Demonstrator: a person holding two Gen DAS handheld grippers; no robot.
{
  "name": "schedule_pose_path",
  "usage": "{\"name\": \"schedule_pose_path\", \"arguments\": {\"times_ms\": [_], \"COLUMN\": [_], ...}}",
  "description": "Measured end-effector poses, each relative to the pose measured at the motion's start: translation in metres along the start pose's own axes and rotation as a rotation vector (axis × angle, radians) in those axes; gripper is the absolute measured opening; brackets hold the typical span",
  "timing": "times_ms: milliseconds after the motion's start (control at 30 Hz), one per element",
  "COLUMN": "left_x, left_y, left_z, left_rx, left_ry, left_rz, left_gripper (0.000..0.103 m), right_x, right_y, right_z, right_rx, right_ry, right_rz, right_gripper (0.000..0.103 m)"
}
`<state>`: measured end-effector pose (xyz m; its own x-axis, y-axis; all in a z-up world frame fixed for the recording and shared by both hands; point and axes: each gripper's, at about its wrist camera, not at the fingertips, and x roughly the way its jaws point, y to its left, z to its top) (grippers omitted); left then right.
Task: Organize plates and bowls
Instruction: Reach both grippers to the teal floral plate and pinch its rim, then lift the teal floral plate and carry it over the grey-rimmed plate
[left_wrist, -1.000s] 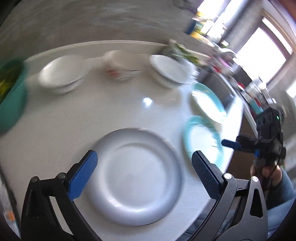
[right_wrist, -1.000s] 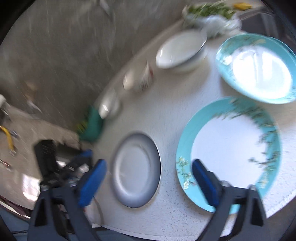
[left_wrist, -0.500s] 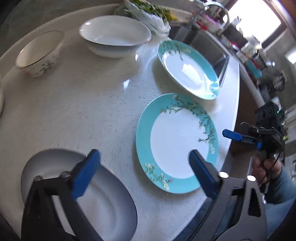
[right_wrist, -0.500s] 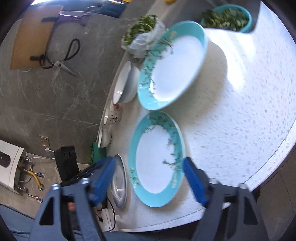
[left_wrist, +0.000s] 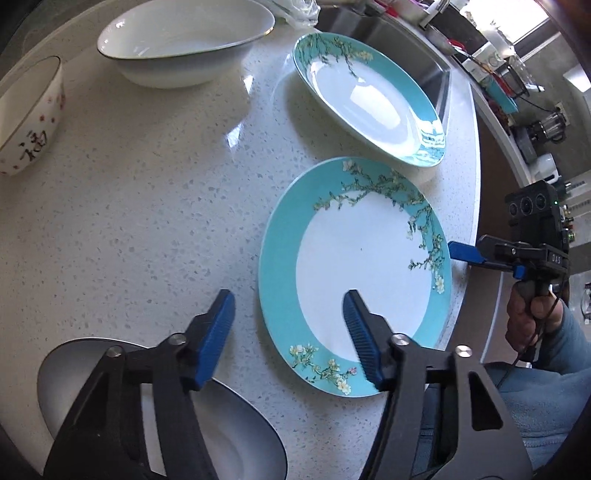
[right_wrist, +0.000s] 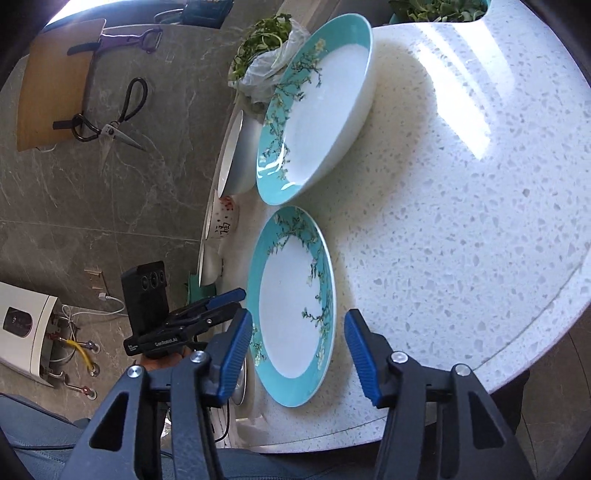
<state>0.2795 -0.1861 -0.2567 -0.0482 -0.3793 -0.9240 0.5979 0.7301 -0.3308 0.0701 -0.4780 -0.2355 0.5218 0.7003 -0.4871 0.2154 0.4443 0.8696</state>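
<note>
Teal flat plate (left_wrist: 354, 277) between deep teal dish (left_wrist: 369, 99) and grey plate (left_wrist: 236, 435)

The flat plate (left_wrist: 365, 280) has a white centre and a turquoise rim with blossom branches, as does the deeper dish (left_wrist: 369, 99) behind it. The counter (left_wrist: 147, 206) is white with grey speckles. The small bowl (left_wrist: 29, 118) is cream with red flowers and black writing; the gripper pads (left_wrist: 218, 332) are blue.

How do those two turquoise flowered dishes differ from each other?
The near flat plate is shallow with a broad turquoise rim, while the far deep dish has tall white sides like a bowl. The flat plate lies between both grippers' closing jaws; the deep dish sits apart, untouched. Both share the turquoise blossom pattern and white centres.
</note>
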Motion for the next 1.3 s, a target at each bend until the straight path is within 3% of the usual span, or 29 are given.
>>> {"name": "schedule_pose_path", "arguments": {"times_ms": [433, 567, 667, 767, 1300], "left_x": [0.015, 0.012, 0.011, 0.01, 0.005], "left_y": [0.006, 0.007, 0.005, 0.006, 0.002], "left_z": [0.0, -0.002, -0.004, -0.006, -0.01], "left_rx": [-0.021, -0.01, -0.005, -0.005, -0.01], "left_ry": [0.021, 0.03, 0.028, 0.024, 0.009], "left_rz": [-0.044, -0.021, 0.002, 0.008, 0.048], "left_gripper": [0.03, 0.023, 0.019, 0.018, 0.017], "right_x": [0.018, 0.024, 0.028, 0.028, 0.032], "right_y": [0.006, 0.006, 0.008, 0.003, 0.011], "right_z": [0.006, 0.009, 0.009, 0.01, 0.015], "right_rx": [-0.01, -0.018, -0.029, -0.01, 0.014], "right_ry": [0.058, 0.091, 0.106, 0.109, 0.115], "right_rz": [-0.011, -0.098, -0.137, -0.157, -0.214], "right_gripper": [0.048, 0.028, 0.022, 0.009, 0.01]}}
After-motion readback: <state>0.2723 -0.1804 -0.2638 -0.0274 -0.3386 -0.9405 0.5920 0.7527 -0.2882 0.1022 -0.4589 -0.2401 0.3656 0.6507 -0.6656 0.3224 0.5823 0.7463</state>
